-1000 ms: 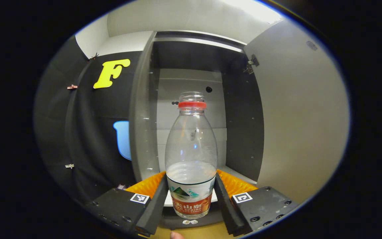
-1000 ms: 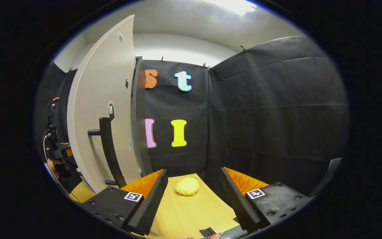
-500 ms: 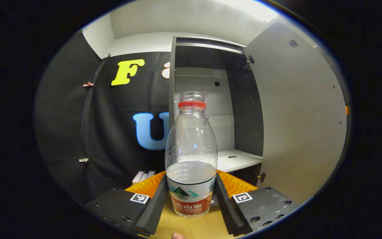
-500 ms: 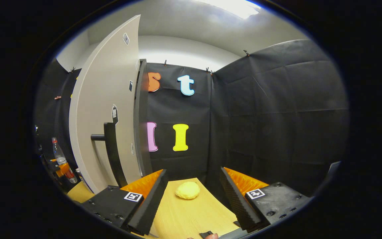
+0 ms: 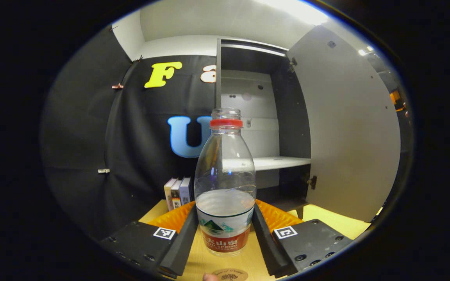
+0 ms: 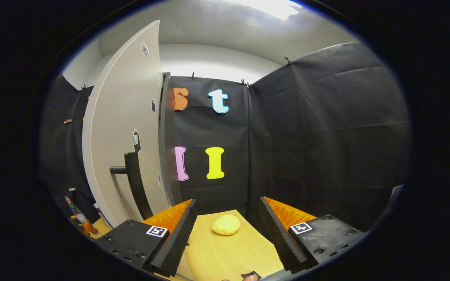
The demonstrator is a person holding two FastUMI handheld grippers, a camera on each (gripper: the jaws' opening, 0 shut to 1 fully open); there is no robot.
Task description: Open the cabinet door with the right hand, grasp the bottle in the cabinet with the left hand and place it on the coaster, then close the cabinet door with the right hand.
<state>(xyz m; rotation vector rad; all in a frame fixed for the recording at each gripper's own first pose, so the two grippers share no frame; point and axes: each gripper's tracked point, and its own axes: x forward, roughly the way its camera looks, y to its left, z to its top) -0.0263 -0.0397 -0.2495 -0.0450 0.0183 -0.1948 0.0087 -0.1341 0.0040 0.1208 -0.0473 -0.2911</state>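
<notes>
In the left gripper view my left gripper [image 5: 225, 234] is shut on a clear plastic bottle [image 5: 225, 175] with a red neck ring, no cap and some water in it; both fingers press its labelled lower part. It hangs upright above the wooden table, and a round coaster [image 5: 229, 275] peeks in just below it. Behind stands the cabinet [image 5: 256, 117], its door [image 5: 350, 128] swung open to the right. In the right gripper view my right gripper [image 6: 228, 238] is open over the table, to the right of the door's dark handle [image 6: 133, 183]. The bottle [image 6: 77, 216] also appears small at far left.
Several books [image 5: 178, 191] stand against the cloth wall left of the cabinet. A yellow lump [image 6: 226, 224] lies on the wooden table [image 6: 225, 253] ahead of my right gripper. Cloth walls close in the back and right sides.
My left gripper has drawn the bottle out of the cabinet and down toward the table; the coaster has come into view below it. The right gripper has barely shifted.
</notes>
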